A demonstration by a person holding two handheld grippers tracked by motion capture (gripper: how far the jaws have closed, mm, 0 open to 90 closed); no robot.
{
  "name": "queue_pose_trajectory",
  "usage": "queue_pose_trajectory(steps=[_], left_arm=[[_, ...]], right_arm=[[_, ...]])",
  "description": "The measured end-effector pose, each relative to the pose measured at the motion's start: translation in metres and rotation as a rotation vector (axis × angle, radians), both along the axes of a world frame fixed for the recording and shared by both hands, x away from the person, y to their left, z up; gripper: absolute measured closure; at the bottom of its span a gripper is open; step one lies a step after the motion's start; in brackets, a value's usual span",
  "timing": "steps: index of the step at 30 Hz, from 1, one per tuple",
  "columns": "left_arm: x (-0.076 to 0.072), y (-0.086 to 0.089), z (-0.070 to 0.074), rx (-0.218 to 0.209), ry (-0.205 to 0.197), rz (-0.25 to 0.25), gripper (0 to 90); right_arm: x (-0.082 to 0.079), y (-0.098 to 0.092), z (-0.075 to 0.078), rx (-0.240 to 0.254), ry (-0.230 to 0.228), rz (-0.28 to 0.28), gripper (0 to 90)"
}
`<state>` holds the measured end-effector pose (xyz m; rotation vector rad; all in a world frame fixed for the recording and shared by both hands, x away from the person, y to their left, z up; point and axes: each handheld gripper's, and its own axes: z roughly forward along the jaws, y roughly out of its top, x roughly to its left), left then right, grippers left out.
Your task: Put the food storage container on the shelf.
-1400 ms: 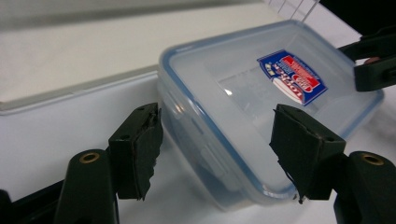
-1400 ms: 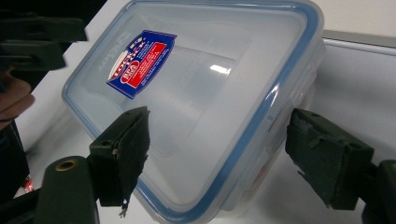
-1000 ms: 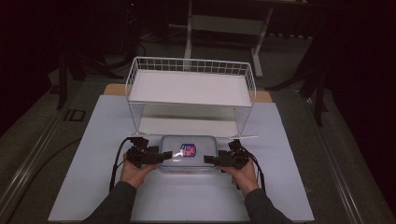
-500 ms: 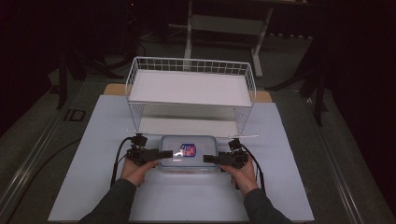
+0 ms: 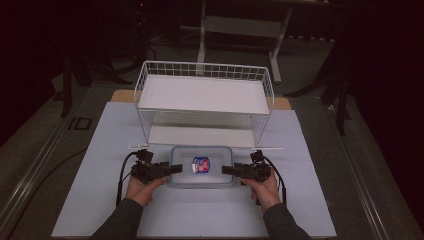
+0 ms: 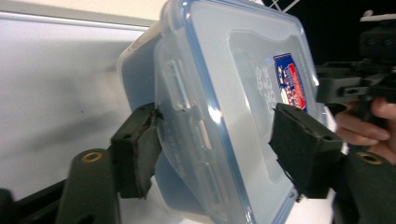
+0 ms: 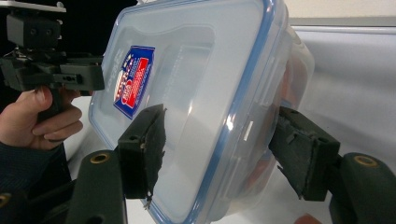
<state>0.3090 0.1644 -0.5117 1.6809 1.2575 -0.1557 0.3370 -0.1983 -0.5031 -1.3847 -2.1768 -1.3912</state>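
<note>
A clear plastic box [image 5: 202, 167] with a blue-rimmed lid and a red and blue label lies flat on the white mat, just in front of the wire rack. My left gripper [image 5: 176, 168] is at its left end and my right gripper [image 5: 226, 170] at its right end. Both pairs of jaws have just been closing with the box's ends between them. In the left gripper view, my left gripper [image 6: 215, 126] has one pad on the lid and one on the side latch. In the right gripper view, my right gripper [image 7: 219, 121] has its pads against the lid and the wall.
A white wire rack [image 5: 205, 95] with two shelves stands right behind the box. The white mat [image 5: 100, 150] spreads to both sides and toward the person. Dark floor and stand legs lie beyond the table.
Both hands stay at the box's ends. The jaws on each side have drawn in onto the lid's edges; the box has not moved.
</note>
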Motion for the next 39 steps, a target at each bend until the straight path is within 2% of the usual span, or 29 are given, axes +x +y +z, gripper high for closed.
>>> queue_pose_trajectory(steps=[4, 11, 14, 19, 21, 24, 29, 32, 34, 37, 39], left_arm=[[-0.002, -0.008, 0.005, 0.067, -0.019, 0.007, 27.0], [-0.006, -0.014, 0.01, 0.144, -0.058, 0.03, 22.0], [-0.009, -0.017, 0.014, 0.199, -0.093, 0.048, 19.2], [-0.011, -0.02, 0.016, 0.234, -0.101, 0.072, 16.1], [-0.013, -0.021, 0.018, 0.266, -0.129, 0.088, 14.7], [-0.017, -0.019, 0.019, 0.287, -0.147, 0.097, 15.3], [-0.022, -0.006, 0.017, 0.247, -0.146, 0.133, 17.7], [-0.02, 0.003, 0.015, 0.213, -0.12, 0.135, 19.2], [-0.018, 0.005, 0.013, 0.184, -0.097, 0.102, 19.7], [-0.015, 0.004, 0.009, 0.136, -0.081, 0.025, 22.3], [-0.014, 0.002, 0.008, 0.13, -0.076, 0.01, 21.5]], right_arm=[[-0.001, 0.0, -0.001, 0.001, 0.0, 0.001, 36.3], [-0.002, 0.003, -0.002, 0.0, -0.023, 0.013, 36.3], [-0.002, 0.005, -0.003, 0.005, -0.022, 0.011, 36.4], [-0.002, 0.007, -0.003, 0.012, -0.03, 0.017, 36.7], [-0.003, 0.008, -0.004, 0.014, -0.029, 0.022, 36.9], [-0.003, 0.01, -0.004, 0.016, -0.032, 0.024, 37.0], [-0.004, 0.011, -0.004, 0.009, -0.049, 0.037, 37.4], [-0.004, 0.013, -0.003, 0.008, -0.054, 0.04, 37.5], [-0.005, 0.013, -0.003, 0.008, -0.056, 0.041, 37.7], [-0.006, 0.013, -0.003, 0.004, -0.068, 0.048, 38.2], [-0.007, 0.014, -0.002, -0.001, -0.082, 0.058, 38.4]])
